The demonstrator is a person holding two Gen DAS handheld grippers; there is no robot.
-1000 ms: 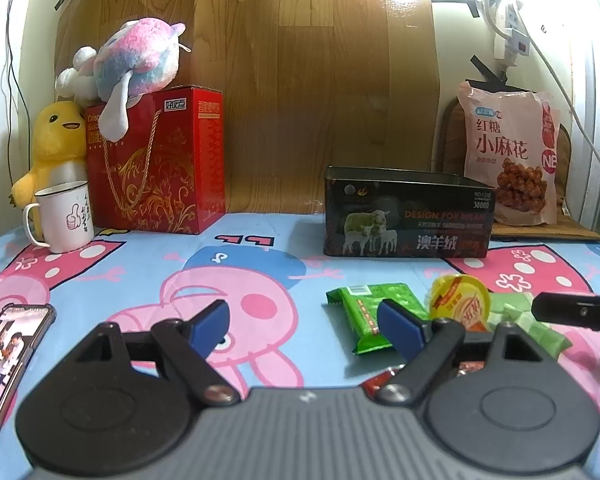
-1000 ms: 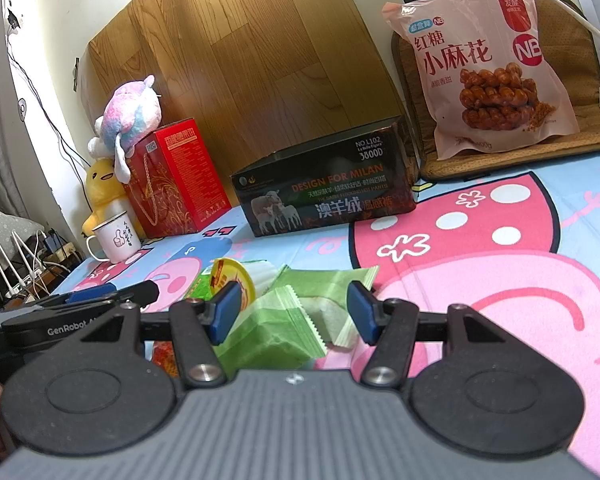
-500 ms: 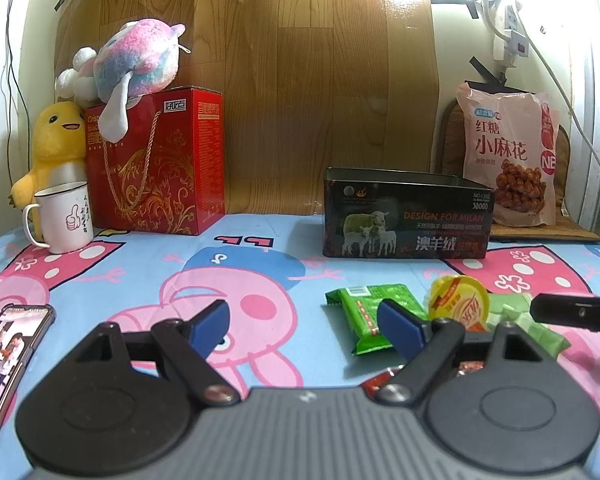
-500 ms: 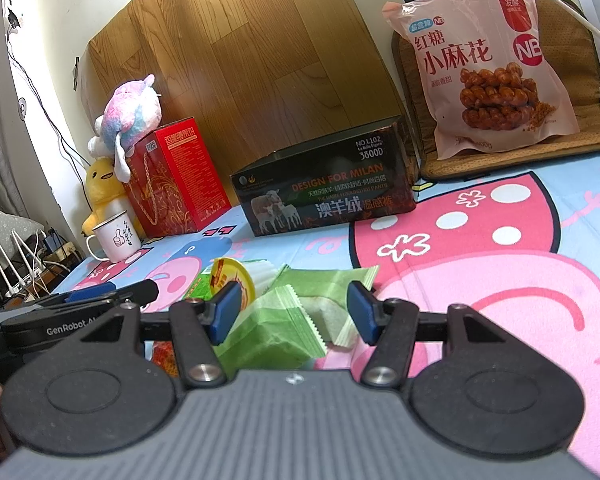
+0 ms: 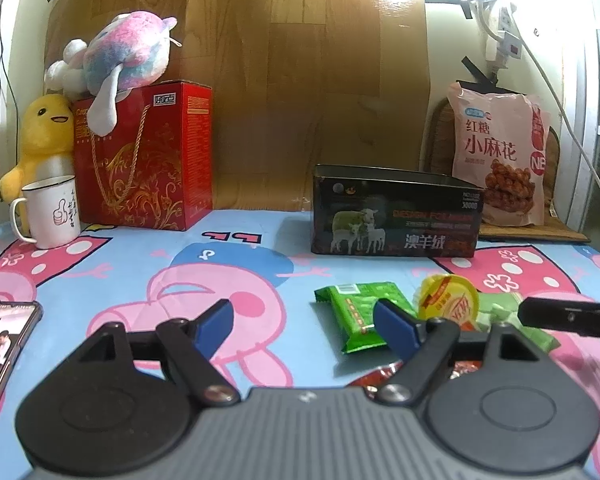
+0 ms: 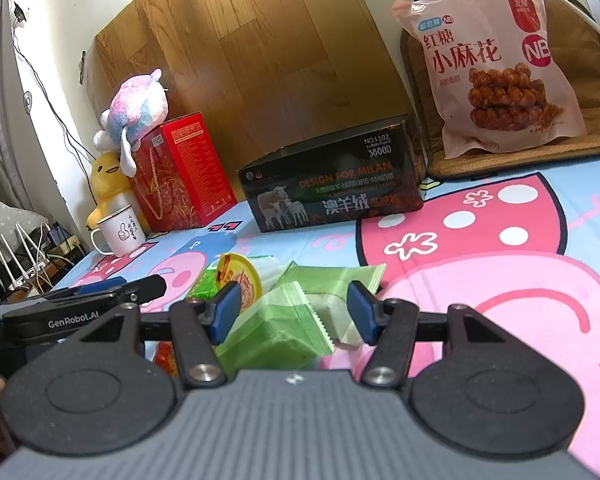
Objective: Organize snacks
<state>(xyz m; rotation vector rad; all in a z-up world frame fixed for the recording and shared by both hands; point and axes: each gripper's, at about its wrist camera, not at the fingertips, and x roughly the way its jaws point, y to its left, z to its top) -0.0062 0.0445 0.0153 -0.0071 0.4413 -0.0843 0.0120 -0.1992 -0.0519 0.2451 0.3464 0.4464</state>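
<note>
So the snacks are all bunched in one little pile on the near side of the table (image 5: 260, 248): a dark green packet (image 5: 358, 320), a yellow jelly cup (image 5: 448, 300) right next to it, a couple of pale green wafer packs (image 6: 280, 328), and something red and crinkly half hidden under my left tool. The open black tin (image 5: 394, 216) sits farther back, well apart from the pile, and I'm guessing that's where it all goes. Nothing is in it yet as far as I can tell.

What's new: basically nothing has moved since a second ago. Pile is the same, both hands parked. The only change is my left gripper (image 5: 304, 328), whose jaws have just been closing a bit, with nothing between them, only bare cloth. The right-hand pad sits in front of the green packet's edge, and I can't say whether it's touching. So no grab so far; the sorting hasn't really started.

My right gripper (image 6: 292, 312) has its jaws spread fairly wide on either side of the nearest wafer pack. The pads aren't pressing on it, so it's lined up but not held.

The big pink twist-snack bag (image 6: 496, 64) leans against the far wall on the right.
</note>
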